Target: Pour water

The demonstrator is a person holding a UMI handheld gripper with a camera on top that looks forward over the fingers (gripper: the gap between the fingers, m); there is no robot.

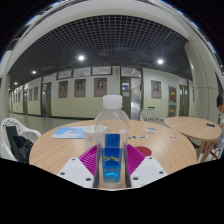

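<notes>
A clear plastic water bottle [112,150] with a white cap and a blue label stands upright between my fingers. My gripper [112,160] is shut on the bottle, with both pink pads [90,159] pressed against its sides. The bottle's lower part is hidden between the fingers. A white cup [93,133] stands on the round wooden table [55,148] just beyond the bottle, slightly to its left.
A blue flat thing [69,132] lies on the table to the far left. A second round table [192,125] stands to the right. A chair [12,140] with dark things on it is at the left. A long corridor lies beyond.
</notes>
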